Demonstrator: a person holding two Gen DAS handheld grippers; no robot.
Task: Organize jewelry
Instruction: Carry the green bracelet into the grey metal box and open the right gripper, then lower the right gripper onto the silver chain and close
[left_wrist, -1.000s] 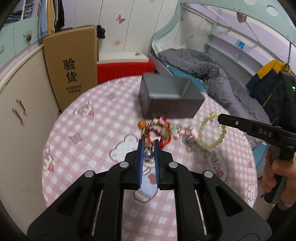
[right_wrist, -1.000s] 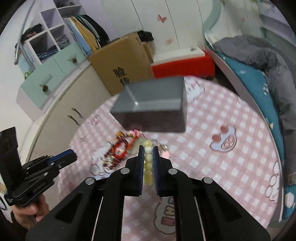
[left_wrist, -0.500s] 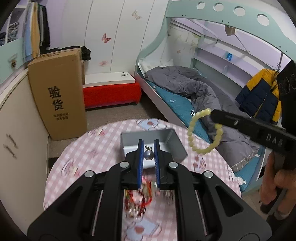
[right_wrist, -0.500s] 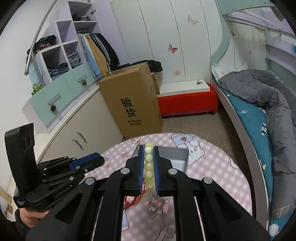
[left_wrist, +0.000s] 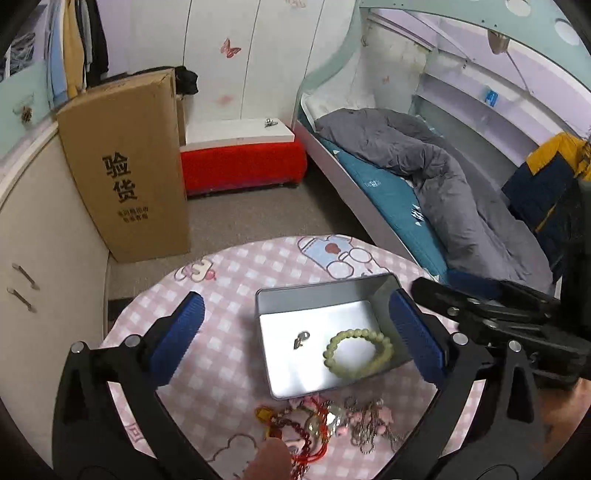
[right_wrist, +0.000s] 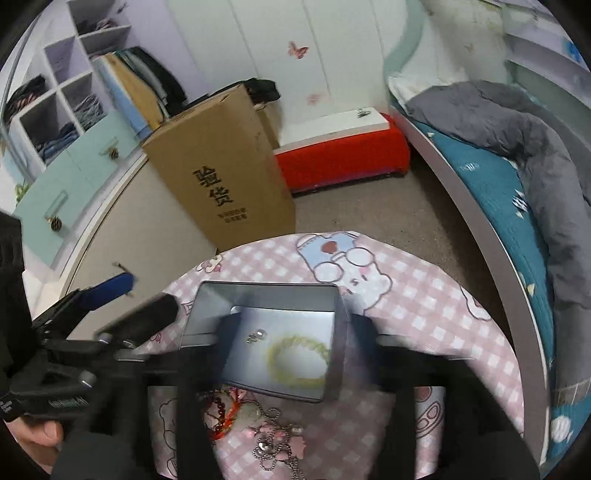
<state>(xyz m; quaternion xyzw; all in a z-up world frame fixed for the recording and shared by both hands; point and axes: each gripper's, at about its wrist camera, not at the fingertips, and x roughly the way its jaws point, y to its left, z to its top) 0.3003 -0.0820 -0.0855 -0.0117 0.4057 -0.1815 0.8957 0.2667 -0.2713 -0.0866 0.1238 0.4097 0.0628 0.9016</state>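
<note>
A grey metal box (left_wrist: 325, 291) stands open on the pink checked table (left_wrist: 221, 332). Inside lie a pale green bead bracelet (left_wrist: 357, 352) and a small silver ring (left_wrist: 301, 339). My left gripper (left_wrist: 295, 332) is open and empty above the box. My right gripper (right_wrist: 291, 343) is open, blurred, above the same box (right_wrist: 266, 295); the bracelet (right_wrist: 297, 360) and ring (right_wrist: 255, 336) show there too. A tangle of red bead strings, pink charms and silver chains (left_wrist: 325, 424) lies on the table in front of the box, also in the right wrist view (right_wrist: 258, 424).
The right gripper shows at the right in the left wrist view (left_wrist: 498, 317); the left one at the left in the right wrist view (right_wrist: 92, 321). Beyond the table are a cardboard box (left_wrist: 129, 166), a red bench (left_wrist: 240, 162), cupboards and a bed (left_wrist: 424, 177).
Both grippers have opened above the box. The silver ring dropped from the left one and the green bracelet from the right one; both now lie inside the box.
</note>
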